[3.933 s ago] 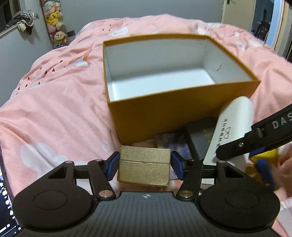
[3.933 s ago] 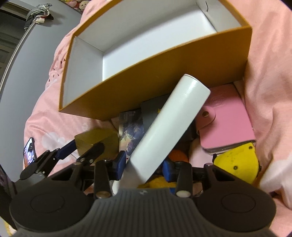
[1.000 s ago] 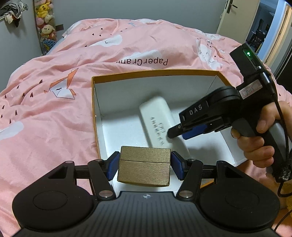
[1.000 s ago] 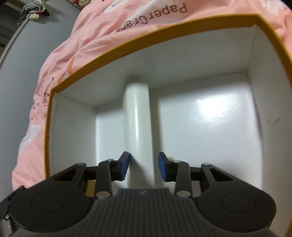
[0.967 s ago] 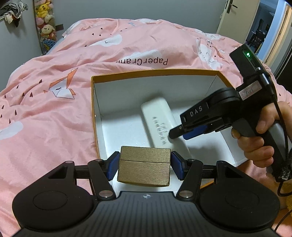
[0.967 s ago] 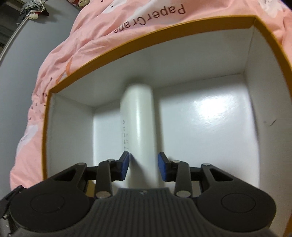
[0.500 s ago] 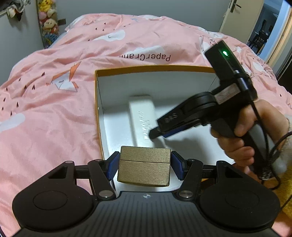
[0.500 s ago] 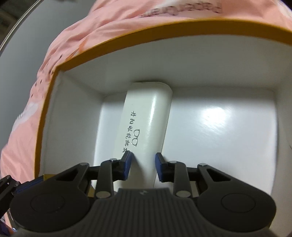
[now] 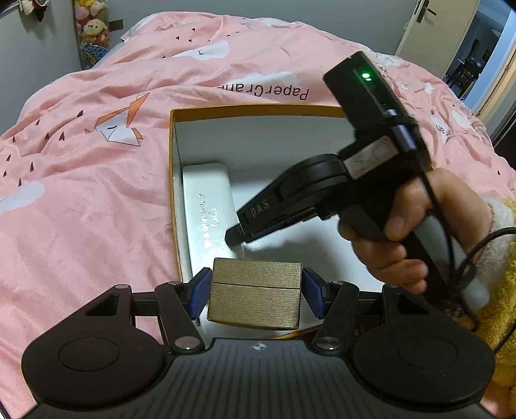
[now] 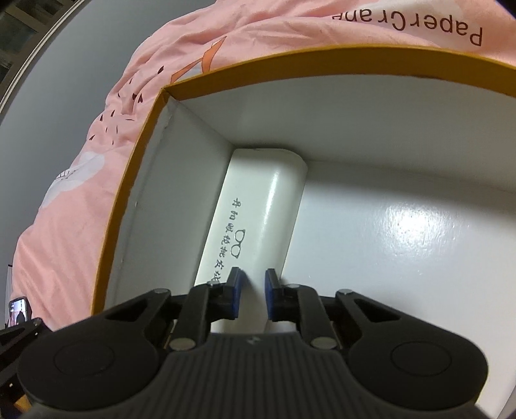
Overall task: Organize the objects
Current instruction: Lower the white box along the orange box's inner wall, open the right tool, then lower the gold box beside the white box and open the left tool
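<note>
Left wrist view. Left tongs (image 9: 256,291): blue pads clamped on both sides of a small gold box (image 9: 254,295), which is held above the near edge of the orange box (image 9: 251,108). Orange box: open-topped, white inside, standing on a bed under a pink duvet (image 9: 96,193) printed with paper cranes and the words "Paper Crane". White case (image 9: 206,206): long, rounded, with dark lettering and a spectacles mark; it lies on the box floor along the left wall, its far end close to the back wall. Right tongs (image 9: 237,233): black, marked "DAS", green light lit on the rear housing, carried by a hand (image 9: 406,225) with a fluffy yellow sleeve (image 9: 503,258) at the wrist; the tips reach down into the box beside the near part of the white case. Plush toys (image 9: 92,25) hang on the grey wall at upper left.

Right wrist view. Right tongs (image 10: 252,296): blue pads drawn close with only a narrow gap, nothing gripped between them, poised over the near end of the white case (image 10: 258,219). The case rests in the left back corner of the orange box (image 10: 142,135), touching the left wall. Pink duvet (image 10: 80,180) lies beyond the rim.
</note>
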